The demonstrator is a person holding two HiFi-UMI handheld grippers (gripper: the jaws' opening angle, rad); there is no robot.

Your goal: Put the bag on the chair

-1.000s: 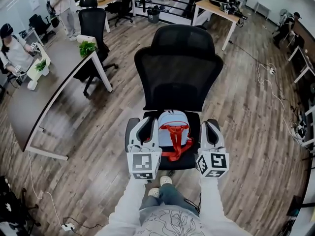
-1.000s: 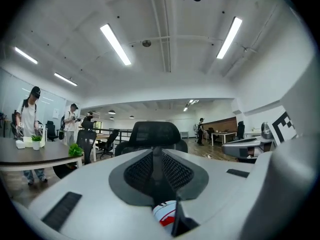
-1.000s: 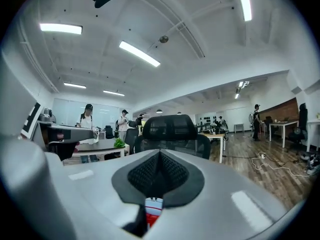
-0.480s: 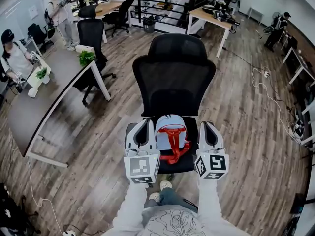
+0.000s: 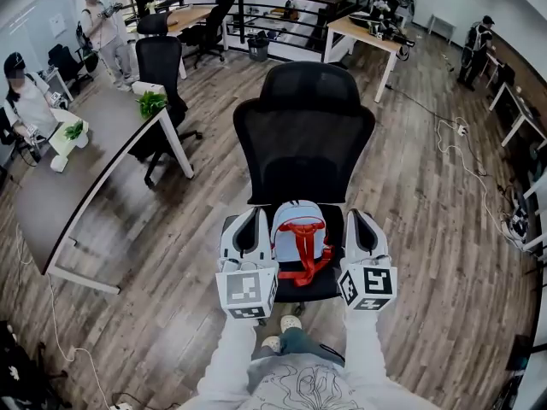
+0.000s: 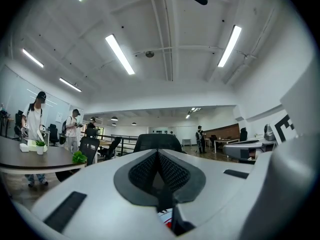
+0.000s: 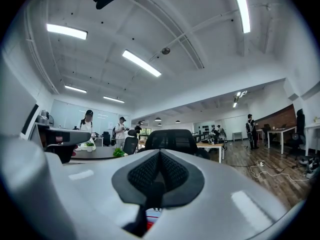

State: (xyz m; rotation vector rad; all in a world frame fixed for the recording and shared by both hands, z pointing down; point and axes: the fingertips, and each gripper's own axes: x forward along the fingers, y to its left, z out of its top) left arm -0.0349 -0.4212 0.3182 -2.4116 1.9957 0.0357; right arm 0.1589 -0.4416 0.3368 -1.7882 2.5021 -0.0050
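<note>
Bag (image 5: 299, 220) sits on chair (image 5: 303, 135) seat, between left gripper (image 5: 250, 222) and right gripper (image 5: 359, 222), both closed empty; placement looks done, next: draw both back clear of red straps (image 5: 301, 250).

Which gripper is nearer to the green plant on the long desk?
Left. The left gripper is left of the bag, on the side of the plant, which stands on the desk. The right gripper is right of the bag, farther from the plant.
</note>
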